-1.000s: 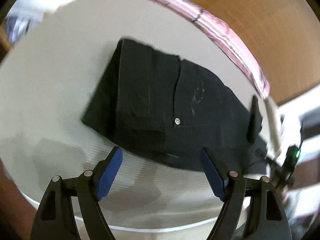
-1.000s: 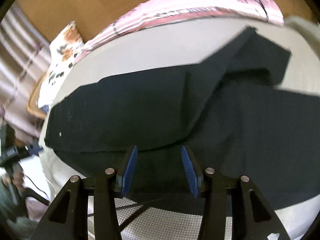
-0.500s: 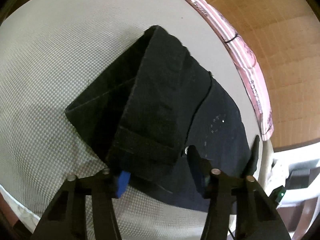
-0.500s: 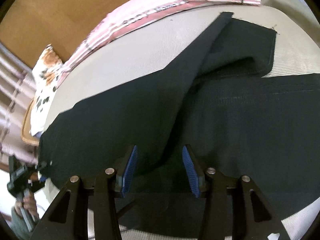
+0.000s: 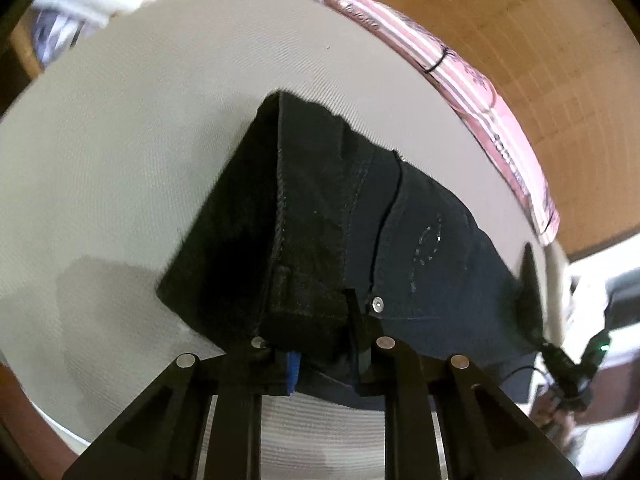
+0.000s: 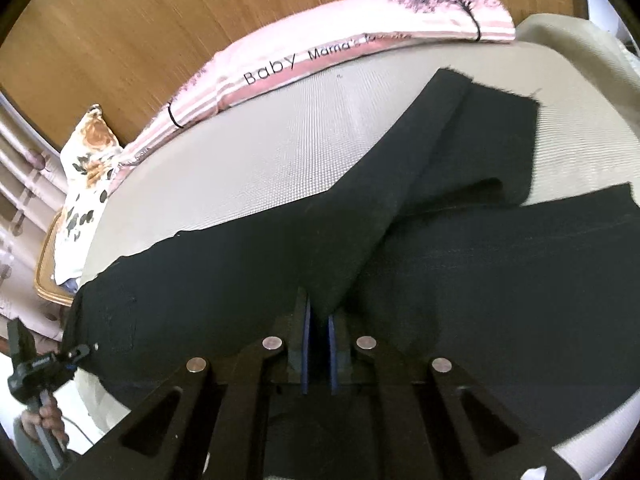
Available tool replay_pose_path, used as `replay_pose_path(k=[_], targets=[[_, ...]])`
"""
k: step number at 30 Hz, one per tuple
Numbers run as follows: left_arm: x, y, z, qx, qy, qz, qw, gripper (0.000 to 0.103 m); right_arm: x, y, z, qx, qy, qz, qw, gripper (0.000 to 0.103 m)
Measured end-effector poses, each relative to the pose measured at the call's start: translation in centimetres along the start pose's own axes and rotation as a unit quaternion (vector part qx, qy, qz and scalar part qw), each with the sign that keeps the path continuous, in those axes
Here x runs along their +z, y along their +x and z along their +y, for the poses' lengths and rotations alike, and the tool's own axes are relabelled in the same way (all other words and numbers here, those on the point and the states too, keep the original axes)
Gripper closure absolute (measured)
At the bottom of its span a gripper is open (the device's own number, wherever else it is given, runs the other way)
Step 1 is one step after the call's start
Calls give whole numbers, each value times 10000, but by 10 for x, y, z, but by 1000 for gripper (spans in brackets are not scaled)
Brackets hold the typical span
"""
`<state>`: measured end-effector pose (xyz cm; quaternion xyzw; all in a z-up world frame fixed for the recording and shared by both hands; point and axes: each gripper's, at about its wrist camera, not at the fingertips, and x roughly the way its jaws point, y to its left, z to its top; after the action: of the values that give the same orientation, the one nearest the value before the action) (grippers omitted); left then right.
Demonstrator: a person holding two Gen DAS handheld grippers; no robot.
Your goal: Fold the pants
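- Black denim: pants (image 5: pixel 420 248) spread across a grey woven mattress (image 5: pixel 140 160), waistband end toward its left part, legs running off to the right.
- Near the mattress's front edge in the left wrist view: left tongs (image 5: pixel 324 344), closing on a bunched waistband corner; cloth packed between the pads, one blue pad (image 5: pixel 293 372) peeking out beneath the fold.
- Lifted there: the clamped corner pulled up into a ridge, its side panel standing steeply over the mattress, a shadow on the grey surface to its left.
- Just right of that grip: a metal rivet (image 5: pixel 377 304) on the waistband, and faint pale stitching on the flat panel beyond it.
- Along the mattress's far edge: a pink striped pillow (image 6: pixel 320 64) printed with lettering, against a wooden wall (image 6: pixel 140 32); a floral cushion (image 6: pixel 86 176) at the far left corner in the right wrist view.
- At the left rim of the right wrist view: a hand (image 6: pixel 44 420) gripping the other tool's handle, beside the waistband end.
- Centre of the right wrist view: right tongs (image 6: pixel 319 320), clamped tight on a fold of black fabric that rises from between the blue pads.
- Further right: one leg laid over at a slant toward the far right corner, its hem end folded back; the other leg lying flat along the front edge.
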<state>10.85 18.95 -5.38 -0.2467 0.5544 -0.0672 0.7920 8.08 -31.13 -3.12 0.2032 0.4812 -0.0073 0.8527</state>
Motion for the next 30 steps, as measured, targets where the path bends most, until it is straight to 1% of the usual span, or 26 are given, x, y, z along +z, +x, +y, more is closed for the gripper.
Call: replay_pose_path(k=[3,6,9,11,13,16,19,21,24,27,30], targets=[[6,-5,-6,220,313,-9,9993,85,-20,-15,5,-19,-55,104,9999,97],[7,-4,-8,603,633,18,9962,85,-44,-13,4,-42,40,328,9994,97],[1,9,-10,1064,958,91,9897,85,-63,-2,-3,-105,184,602,9980,97],[-1,16,-11,1276,1136,110,9852,85,-72,7,-8,-195,254,771,9965,97],[-8,23,-17,1545,1404,50,9780,84,-76,13,-9,-273,258,835,9958,97],[-12,30,-24,1812,1608,-67,9702,83,-77,17,-6,-383,137,881,9953,97],[-17,33,-25,1949,1688,-187,9660,81,-78,18,-5,-432,116,879,9951,95],[-20,32,-26,1971,1681,-246,9656,81,-80,17,-4,-443,109,861,9952,95],[-19,27,-25,1917,1575,-307,9682,79,-81,14,-4,-464,88,837,9954,93],[-21,19,-24,1865,1483,-352,9706,78,-82,15,-1,-456,50,832,9955,89],[-23,12,-28,1856,1473,-400,9707,76,-82,15,1,-436,-6,820,9957,82]])
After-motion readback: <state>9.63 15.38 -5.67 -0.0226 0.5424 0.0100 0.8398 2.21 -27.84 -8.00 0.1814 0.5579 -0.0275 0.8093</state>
